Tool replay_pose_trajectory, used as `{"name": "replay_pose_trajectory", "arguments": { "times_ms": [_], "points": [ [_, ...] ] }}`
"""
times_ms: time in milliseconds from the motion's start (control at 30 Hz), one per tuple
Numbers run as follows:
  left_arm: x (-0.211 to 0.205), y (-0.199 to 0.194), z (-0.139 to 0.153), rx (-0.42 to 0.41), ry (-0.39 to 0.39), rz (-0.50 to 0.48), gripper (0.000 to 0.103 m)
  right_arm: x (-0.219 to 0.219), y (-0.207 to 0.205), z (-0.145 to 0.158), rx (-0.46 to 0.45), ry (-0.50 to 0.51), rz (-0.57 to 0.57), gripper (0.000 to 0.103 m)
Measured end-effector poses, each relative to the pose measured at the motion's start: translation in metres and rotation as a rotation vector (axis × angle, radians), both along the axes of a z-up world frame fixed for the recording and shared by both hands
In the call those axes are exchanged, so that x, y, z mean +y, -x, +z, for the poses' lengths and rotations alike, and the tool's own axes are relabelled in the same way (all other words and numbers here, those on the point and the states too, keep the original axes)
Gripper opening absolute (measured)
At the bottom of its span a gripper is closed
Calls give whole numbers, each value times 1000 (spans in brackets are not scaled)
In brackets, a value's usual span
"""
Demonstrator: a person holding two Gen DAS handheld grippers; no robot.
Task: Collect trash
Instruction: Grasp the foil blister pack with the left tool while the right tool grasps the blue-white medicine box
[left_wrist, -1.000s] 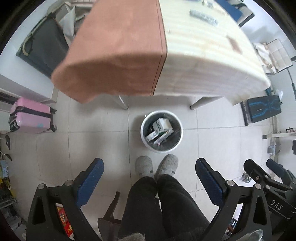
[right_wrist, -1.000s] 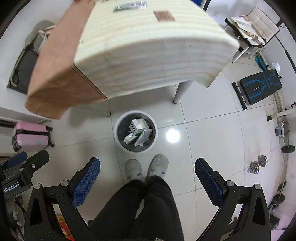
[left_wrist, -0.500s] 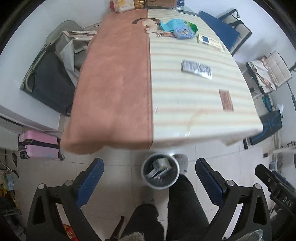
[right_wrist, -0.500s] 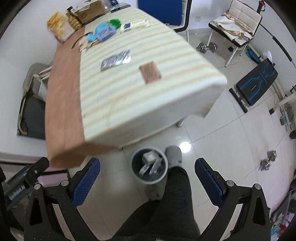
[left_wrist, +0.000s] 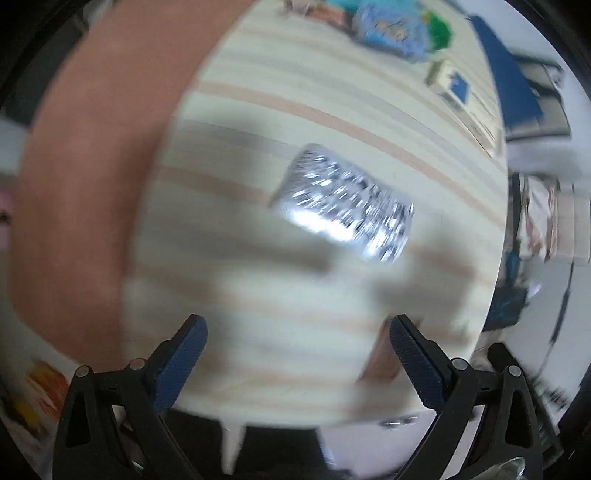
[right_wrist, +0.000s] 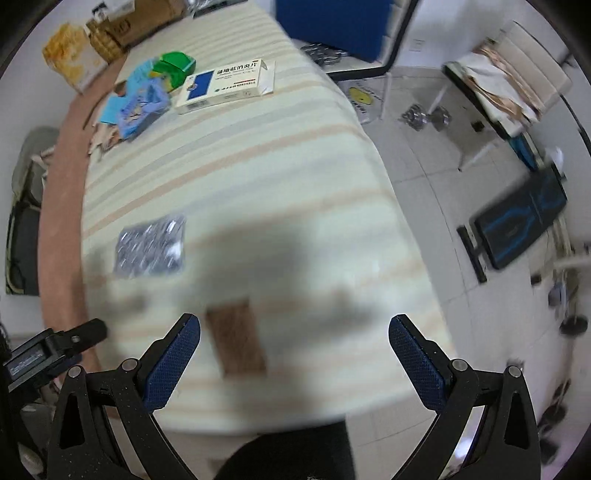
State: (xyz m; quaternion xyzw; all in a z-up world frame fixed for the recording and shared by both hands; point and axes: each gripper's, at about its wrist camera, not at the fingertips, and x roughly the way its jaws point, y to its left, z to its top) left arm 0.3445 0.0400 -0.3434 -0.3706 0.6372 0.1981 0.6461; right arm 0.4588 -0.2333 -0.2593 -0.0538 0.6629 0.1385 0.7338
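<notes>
Through the left wrist camera, badly smeared, I saw my left gripper [left_wrist: 297,334] with its blue-padded fingers spread wide and nothing between them, hanging above the striped tablecloth [left_wrist: 258,314]. A silver foil blister pack [left_wrist: 341,203] lay flat on the cloth ahead of the fingers, clear of both. Beyond it sat a blue packet [left_wrist: 391,31] and a white box with a blue patch [left_wrist: 458,86], both too blurred to read. The brown half of the cloth [left_wrist: 88,184] filled the left.

Through the right wrist camera, my right gripper [right_wrist: 293,332] was likewise spread and empty. A small brown card [right_wrist: 236,338] lay on the cloth just beside the left finger's tip; I could not tell whether they touched. The blister pack [right_wrist: 151,245] lay farther up and to the left. At the far end were a white medicine box [right_wrist: 225,86], a green box [right_wrist: 173,68] and a blue packet [right_wrist: 142,107], close together. An exercise bench [right_wrist: 517,229] stood on the floor to the right.
</notes>
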Motion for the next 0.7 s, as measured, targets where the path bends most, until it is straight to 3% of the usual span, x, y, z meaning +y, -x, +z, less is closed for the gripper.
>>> {"name": "replay_pose_trajectory", "arguments": {
  "times_ms": [167, 333, 400, 600, 700],
  "points": [
    [18, -45, -31, 8, 122, 214, 100, 27, -75, -22, 12, 58, 178, 103],
    [30, -65, -38, 86, 75, 362, 95, 81, -146, -31, -1, 119, 448, 103],
    [28, -67, -37, 110, 52, 359, 94, 104, -168, -34, -21, 147, 546, 103],
    [10, -78, -34, 168, -32, 220, 89, 176, -214, -58, -56, 241, 799, 103],
    [9, -79, -29, 174, -85, 160, 81, 205, -225, -70, -63, 263, 889, 103]
  ]
}}
